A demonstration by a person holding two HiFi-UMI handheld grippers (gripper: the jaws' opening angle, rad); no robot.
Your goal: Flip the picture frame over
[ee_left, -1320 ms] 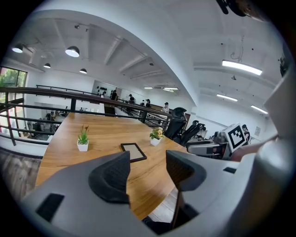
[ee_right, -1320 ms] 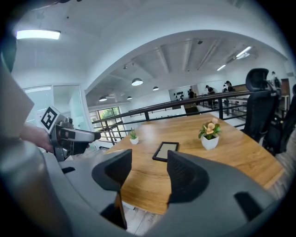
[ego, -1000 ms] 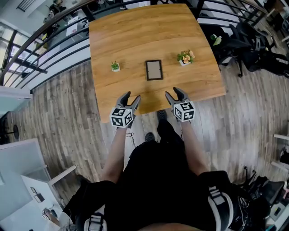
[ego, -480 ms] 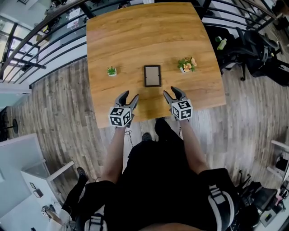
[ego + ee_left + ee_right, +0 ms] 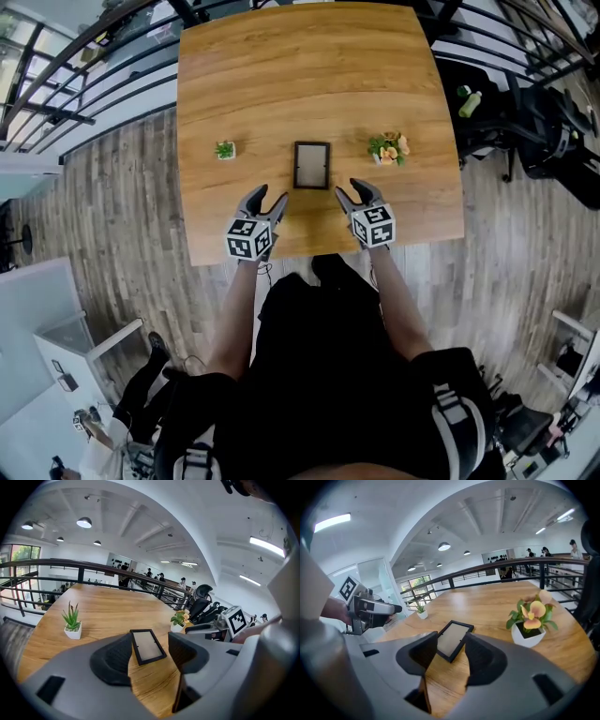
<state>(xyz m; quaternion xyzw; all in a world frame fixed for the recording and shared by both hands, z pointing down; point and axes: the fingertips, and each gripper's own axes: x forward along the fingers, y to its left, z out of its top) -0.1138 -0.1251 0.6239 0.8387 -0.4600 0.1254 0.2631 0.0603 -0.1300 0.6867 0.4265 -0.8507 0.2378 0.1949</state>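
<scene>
- Holding both tools over the near edge of the counter (image 5: 309,75), we have the left gripper (image 5: 266,199) and the right gripper (image 5: 352,190) aimed at the picture frame (image 5: 311,165), and neither touches it.
- We see the picture frame lying flat on the wood, just beyond both grippers. It sits between a small green plant (image 5: 224,150) and a flowering plant (image 5: 389,147), each in a white pot.
- Our left fingers (image 5: 112,660) stand spread with nothing between them, and the frame shows past the gap.
- Our right fingers (image 5: 483,656) are also apart and empty, and they have just been closing a little.
</scene>
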